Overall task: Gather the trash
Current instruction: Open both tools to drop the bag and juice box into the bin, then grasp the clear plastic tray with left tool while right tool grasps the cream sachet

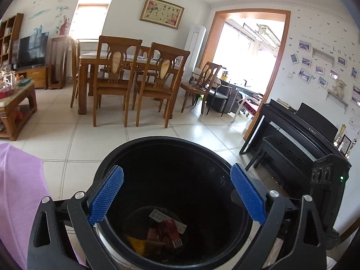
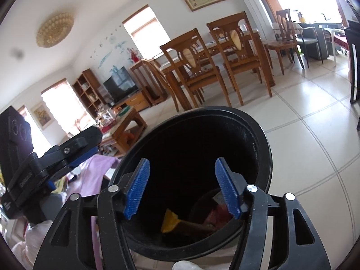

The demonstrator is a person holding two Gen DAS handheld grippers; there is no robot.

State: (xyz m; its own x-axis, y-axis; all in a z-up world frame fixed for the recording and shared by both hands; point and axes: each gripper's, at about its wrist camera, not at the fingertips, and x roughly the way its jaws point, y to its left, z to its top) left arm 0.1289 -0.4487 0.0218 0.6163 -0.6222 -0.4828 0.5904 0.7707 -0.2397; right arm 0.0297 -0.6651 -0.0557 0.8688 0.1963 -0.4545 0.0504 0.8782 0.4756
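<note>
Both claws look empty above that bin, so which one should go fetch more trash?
Probably left. Both tools, left and right, hang open over the bin, but the left one sits nearer the cluttered coffee table.

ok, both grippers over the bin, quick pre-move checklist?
1. Left gripper empty, fingers apart: ok.
2. Right gripper empty, fingers apart: ok.
3. Black trash bin upright, mouth unobstructed: ok.
4. Trash already at the bottom, red carton, yellow wrapper: ok.
5. Bin has room for more: ok, only the bottom is covered.
6. Next trash piece located: cannot tell, none identifiable in either wrist view.
</note>
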